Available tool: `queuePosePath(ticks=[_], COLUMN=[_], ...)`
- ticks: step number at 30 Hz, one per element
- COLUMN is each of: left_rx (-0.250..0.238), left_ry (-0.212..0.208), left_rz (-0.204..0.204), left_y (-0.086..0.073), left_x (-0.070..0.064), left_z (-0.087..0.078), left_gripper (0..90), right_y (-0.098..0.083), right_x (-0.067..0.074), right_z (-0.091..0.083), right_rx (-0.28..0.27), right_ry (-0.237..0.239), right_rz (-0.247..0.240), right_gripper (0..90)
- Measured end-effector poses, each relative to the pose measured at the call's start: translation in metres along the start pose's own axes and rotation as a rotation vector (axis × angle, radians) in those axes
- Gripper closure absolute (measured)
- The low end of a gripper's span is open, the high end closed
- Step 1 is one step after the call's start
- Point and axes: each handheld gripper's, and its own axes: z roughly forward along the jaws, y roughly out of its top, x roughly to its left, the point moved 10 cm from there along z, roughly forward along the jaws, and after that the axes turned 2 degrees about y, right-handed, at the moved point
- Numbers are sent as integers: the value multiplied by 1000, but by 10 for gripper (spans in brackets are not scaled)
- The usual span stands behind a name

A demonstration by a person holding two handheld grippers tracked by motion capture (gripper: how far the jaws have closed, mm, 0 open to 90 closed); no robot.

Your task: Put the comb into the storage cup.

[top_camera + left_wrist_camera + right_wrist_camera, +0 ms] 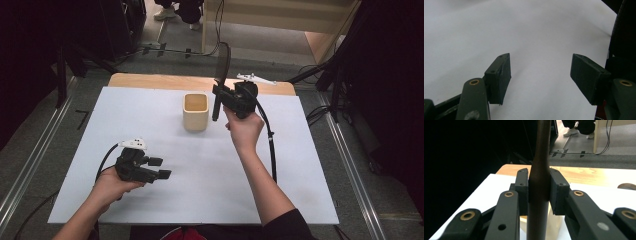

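The right gripper (216,93) is clamped on a long dark tool (221,65) (maybe a spatula or a scoop; its top looks flat and a bit see-through). The tool stands almost straight up, just to the right of the cup (195,111), and its low end hangs beside the rim, not inside. The job in hand looks like putting the tool into the cup. To do it well, the hand should slide the tool over the open top first, keep it upright, and then lower it slowly so it does not knock the cup over. The jaws should let go only when the low end rests inside. The left gripper (160,168) sits low over the white table (300,150), well away from the cup, with its jaws spread wide and nothing between them. The high view shows the whole table, both hands and how far the tool is from the cup. The right gripper view shows up close how the two pads (558,190) squeeze the tool's handle (539,195) from both sides. The left gripper view shows the bare gap between its pads (499,77).
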Motion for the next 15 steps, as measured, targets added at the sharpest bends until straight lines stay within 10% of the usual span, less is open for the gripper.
queuePosePath(ticks=[15], left_rx=[4], left_ry=[10], left_rz=[-5], left_y=[-4], left_x=[4], left_z=[-4], left_gripper=[341], right_y=[12], right_x=[7], right_z=[15], right_rx=[-16], right_ry=[-9], right_rz=[-12], right_gripper=[702])
